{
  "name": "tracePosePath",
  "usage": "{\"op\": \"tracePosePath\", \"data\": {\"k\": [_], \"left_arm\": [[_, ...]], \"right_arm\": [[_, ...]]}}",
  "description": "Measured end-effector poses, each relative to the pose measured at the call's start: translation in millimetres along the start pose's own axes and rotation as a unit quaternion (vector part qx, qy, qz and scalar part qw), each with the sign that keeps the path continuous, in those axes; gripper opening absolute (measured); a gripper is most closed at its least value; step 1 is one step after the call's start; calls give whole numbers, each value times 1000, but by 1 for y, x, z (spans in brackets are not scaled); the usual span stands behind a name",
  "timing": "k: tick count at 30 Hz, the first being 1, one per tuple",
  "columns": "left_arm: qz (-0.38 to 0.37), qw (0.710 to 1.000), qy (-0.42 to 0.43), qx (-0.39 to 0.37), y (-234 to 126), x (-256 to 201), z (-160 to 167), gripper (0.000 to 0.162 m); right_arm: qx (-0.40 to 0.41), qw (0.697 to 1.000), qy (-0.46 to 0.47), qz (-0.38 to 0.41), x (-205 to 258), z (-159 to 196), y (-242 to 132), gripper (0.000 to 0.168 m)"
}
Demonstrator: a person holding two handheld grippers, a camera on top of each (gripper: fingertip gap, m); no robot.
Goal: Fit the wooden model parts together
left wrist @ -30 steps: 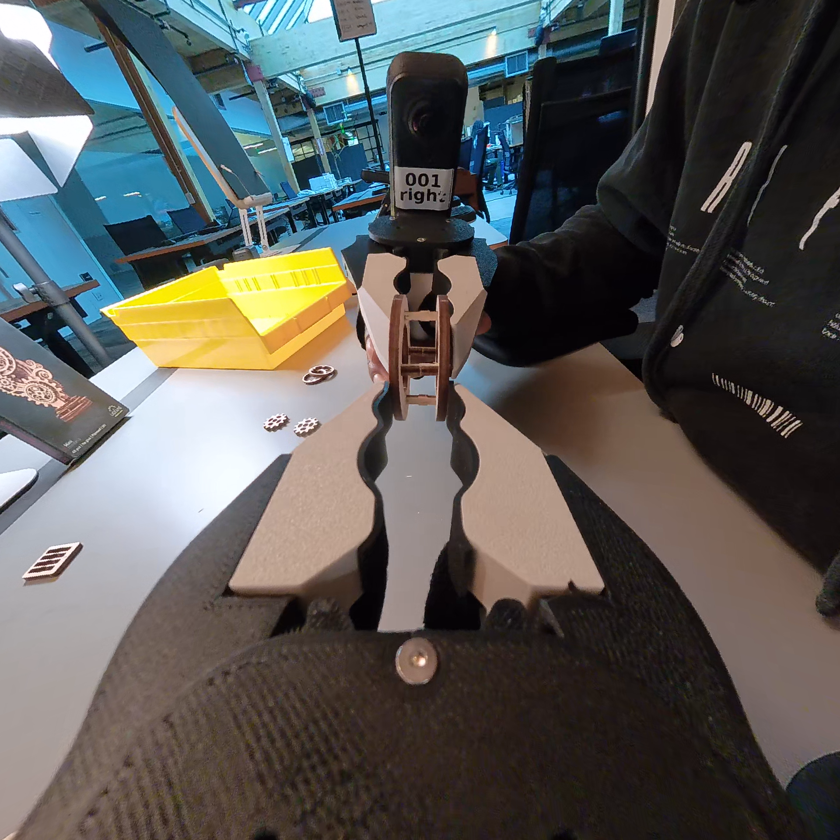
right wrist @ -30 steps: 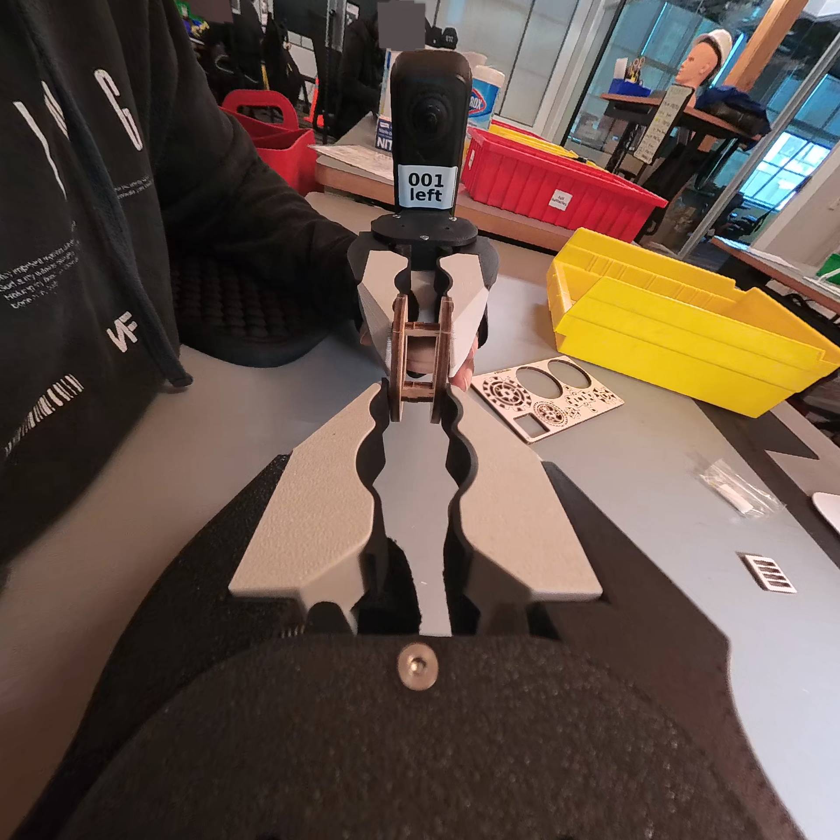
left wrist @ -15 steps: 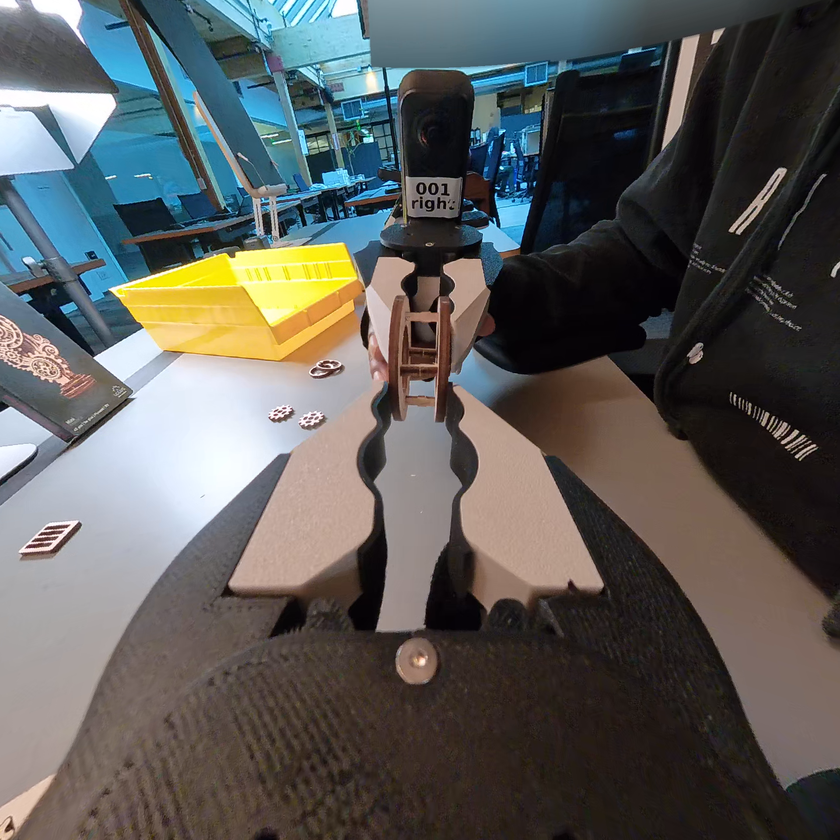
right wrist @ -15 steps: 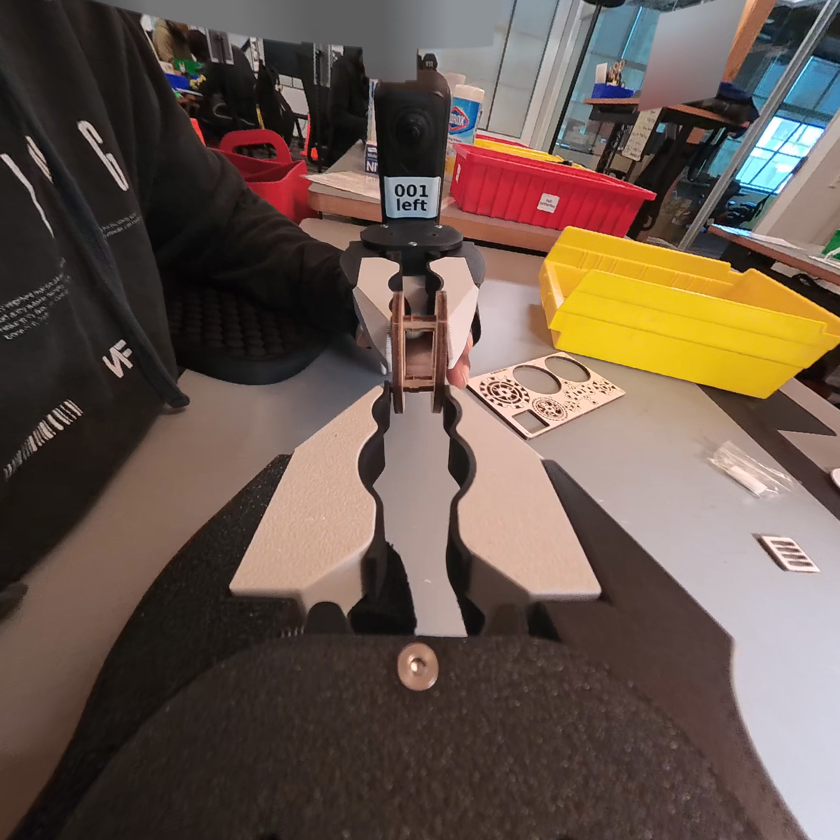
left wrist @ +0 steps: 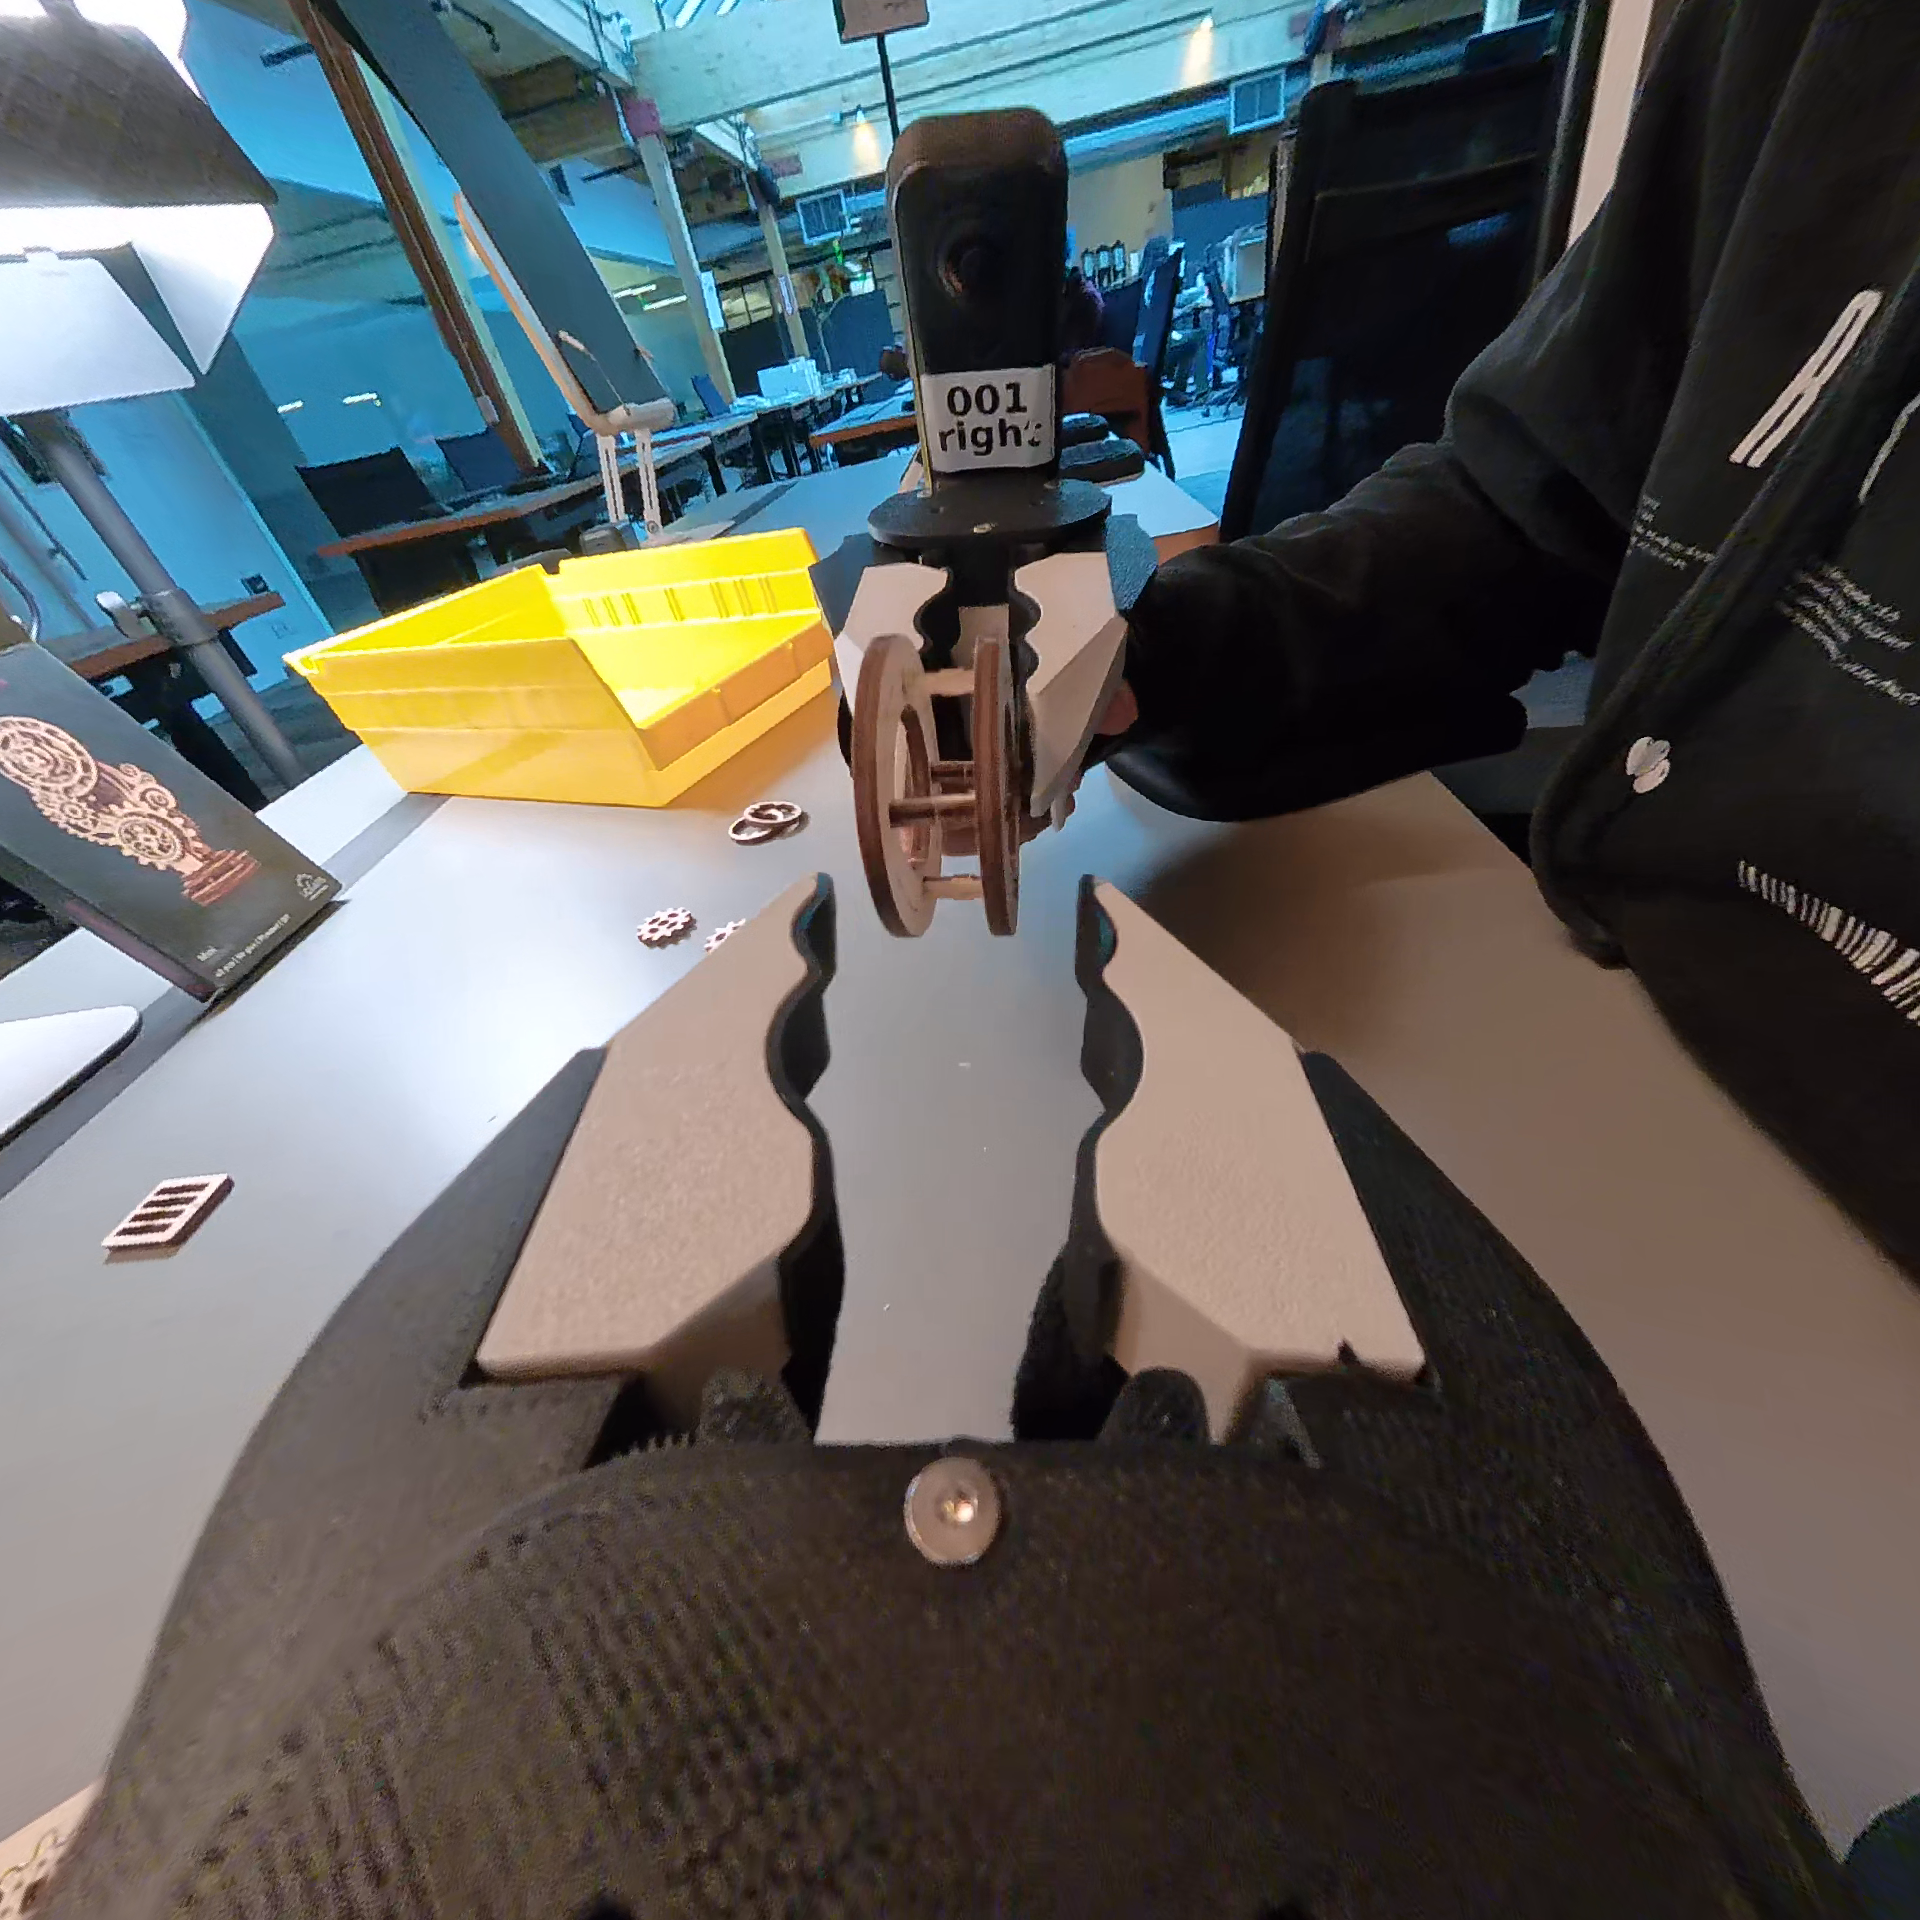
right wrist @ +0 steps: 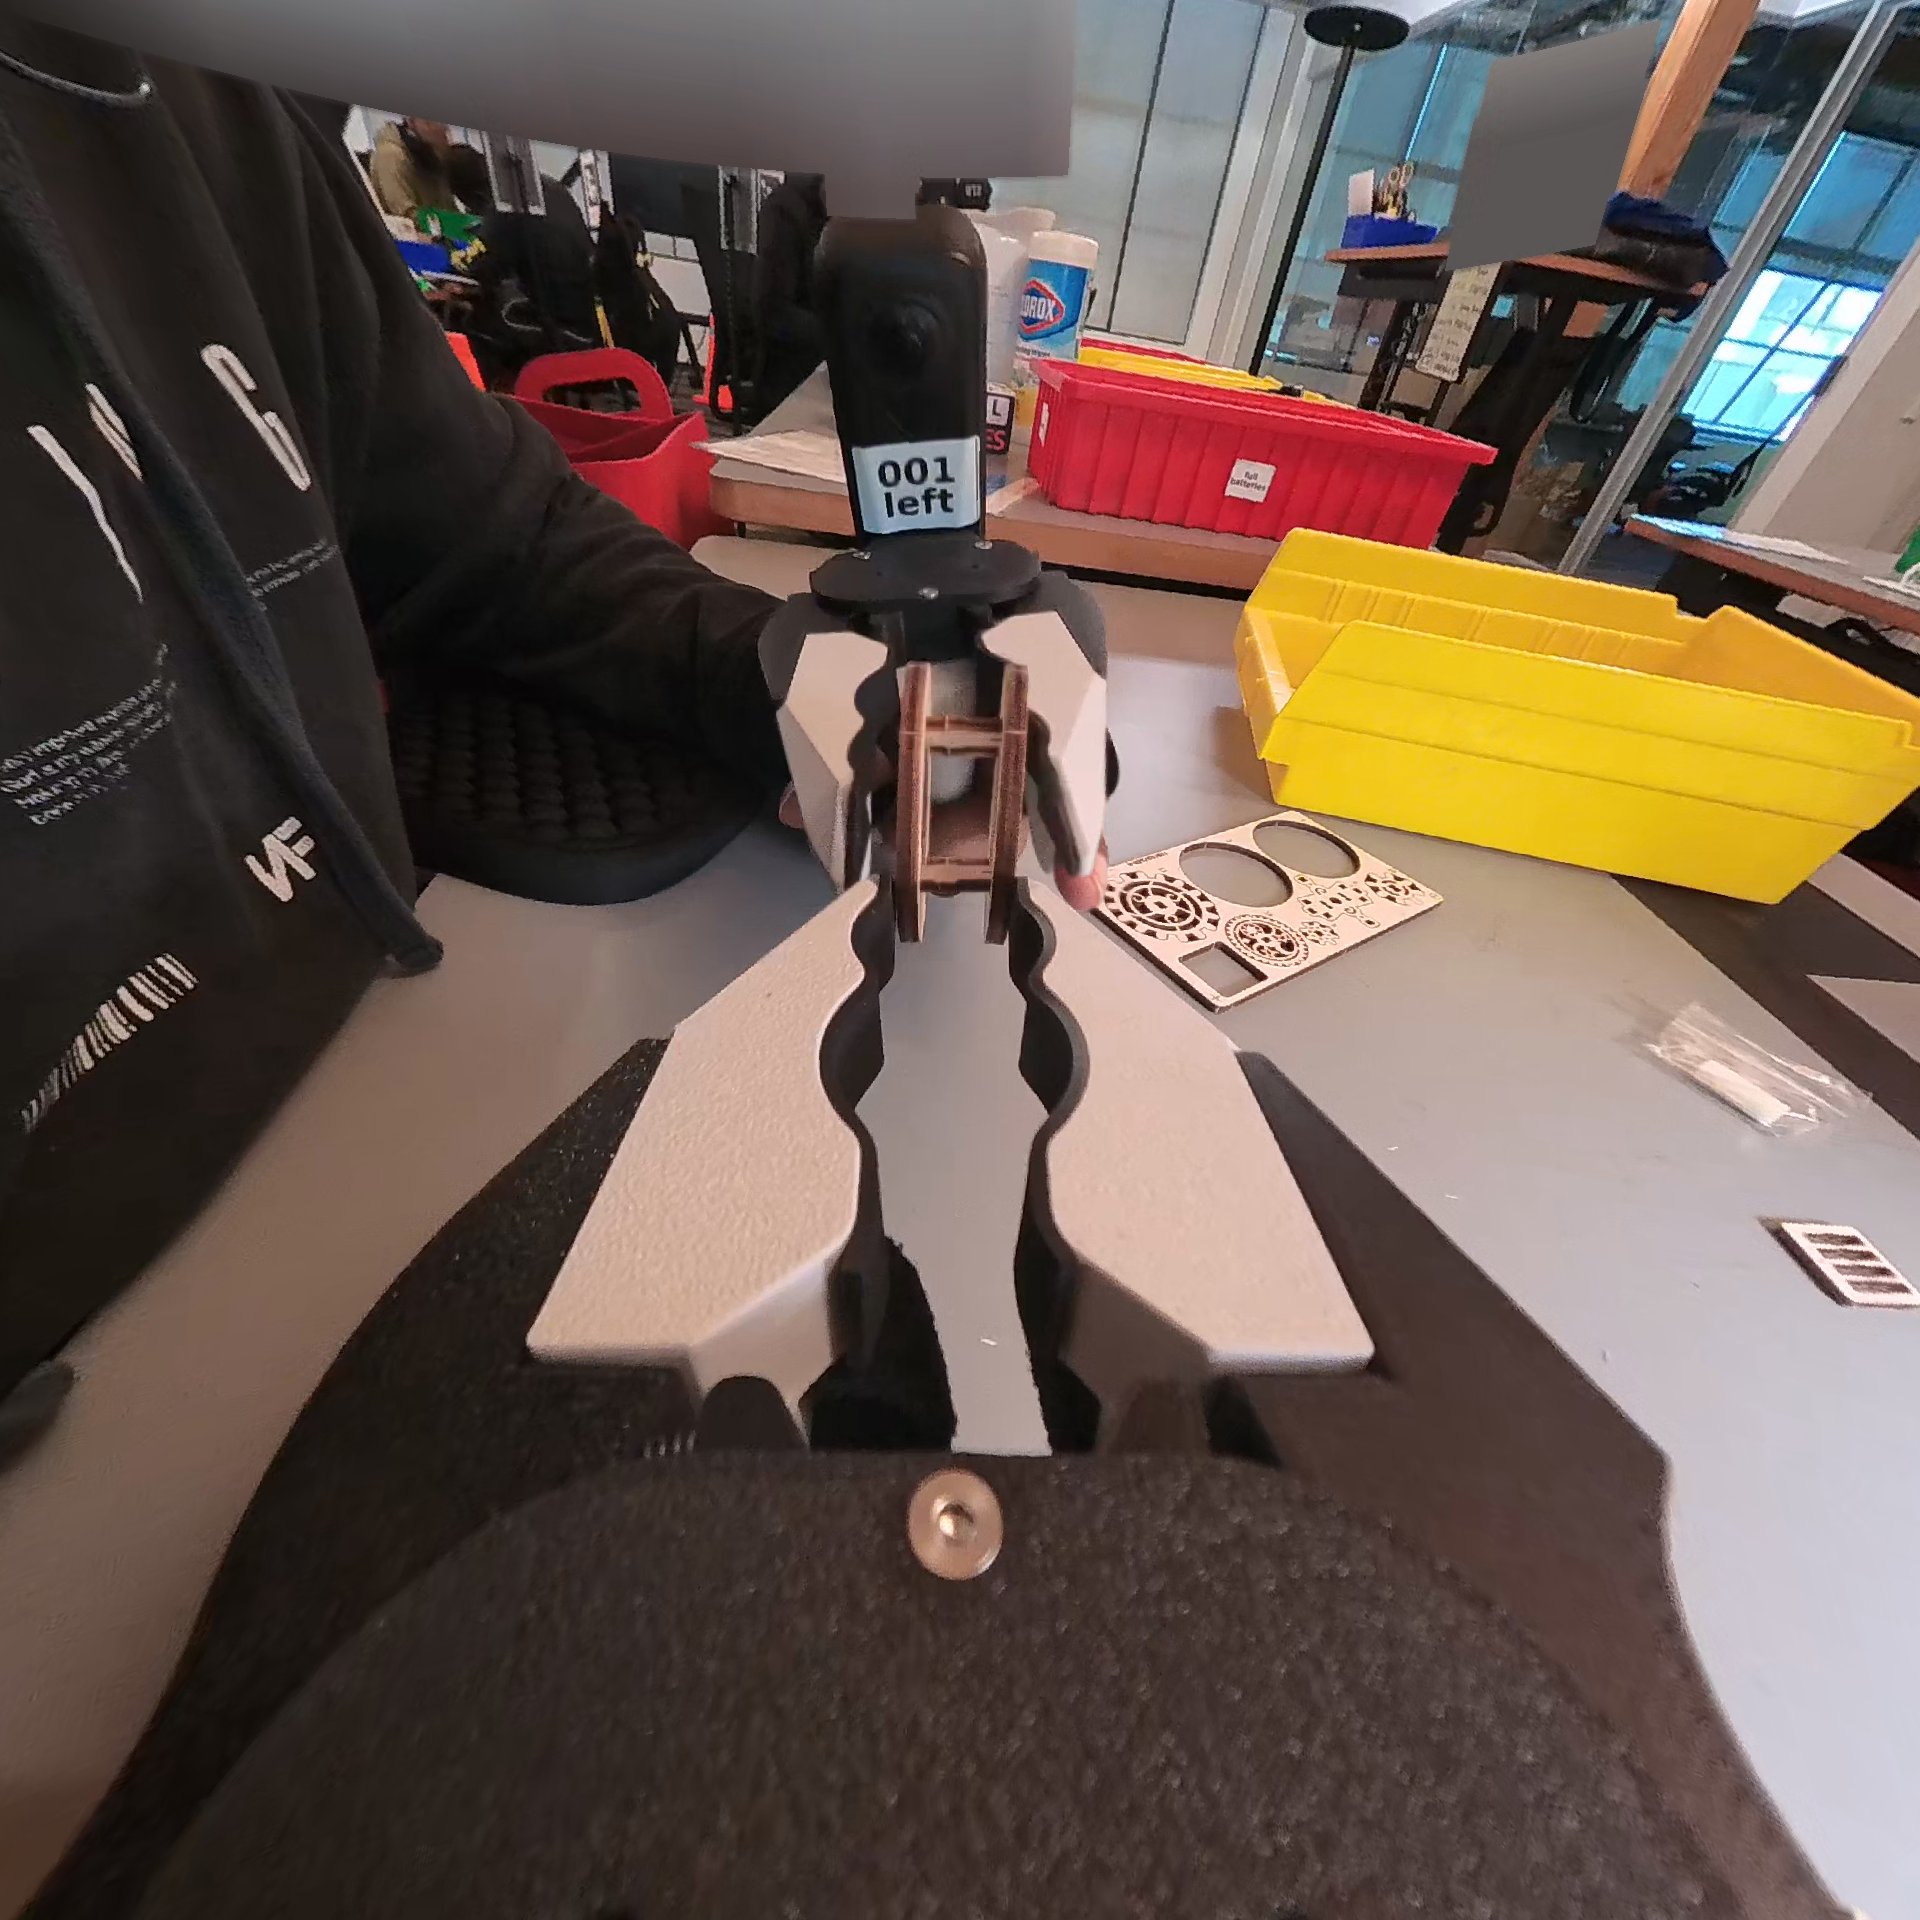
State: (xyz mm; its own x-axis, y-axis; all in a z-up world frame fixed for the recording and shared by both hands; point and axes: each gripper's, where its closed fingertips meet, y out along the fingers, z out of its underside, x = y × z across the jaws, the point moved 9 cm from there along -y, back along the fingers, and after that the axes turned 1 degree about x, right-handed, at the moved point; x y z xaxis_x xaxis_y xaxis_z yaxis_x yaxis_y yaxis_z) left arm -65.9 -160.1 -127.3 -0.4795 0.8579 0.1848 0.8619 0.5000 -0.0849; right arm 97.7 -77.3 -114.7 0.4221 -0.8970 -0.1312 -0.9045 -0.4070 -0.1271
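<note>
Left gripper [left wrist: 951, 904] spread wide, clear of the wooden wheel assembly [left wrist: 938, 787], which hangs just past its fingertips above the grey table [left wrist: 416, 1039]. Right gripper [right wrist: 951, 909] clamped on the wheel's two discs, held edge-on. Loose small gears [left wrist: 665, 925] and yellow bin [left wrist: 582, 675] off to the side.

wheel assembly [left wrist: 935, 795] in right claw [right wrist: 951, 914] | left claw [left wrist: 951, 904] just before it
</note>
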Motion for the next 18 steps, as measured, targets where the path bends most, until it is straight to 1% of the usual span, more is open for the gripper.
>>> {"op": "tracePosePath", "data": {"k": [2,3,5,6,10,18], "left_arm": [[-1,1000,-8,-1,1,0,1,46],[0,1000,-13,-3,1,1,1,43],[3,1000,-22,0,0,1,1,28],[10,1000,-24,2,0,1,2,23],[18,998,-50,18,0,3,0,22],[20,999,-42,29,1,3,1,22]], "right_arm": [[0,1000,-1,-1,1,1,1,19],[0,1000,-2,-2,1,1,2,19],[1,1000,-5,0,2,2,4,19],[1,1000,-8,0,2,3,4,19],[-2,1000,7,1,1,4,4,20],[3,1000,13,3,0,7,5,24]]}}
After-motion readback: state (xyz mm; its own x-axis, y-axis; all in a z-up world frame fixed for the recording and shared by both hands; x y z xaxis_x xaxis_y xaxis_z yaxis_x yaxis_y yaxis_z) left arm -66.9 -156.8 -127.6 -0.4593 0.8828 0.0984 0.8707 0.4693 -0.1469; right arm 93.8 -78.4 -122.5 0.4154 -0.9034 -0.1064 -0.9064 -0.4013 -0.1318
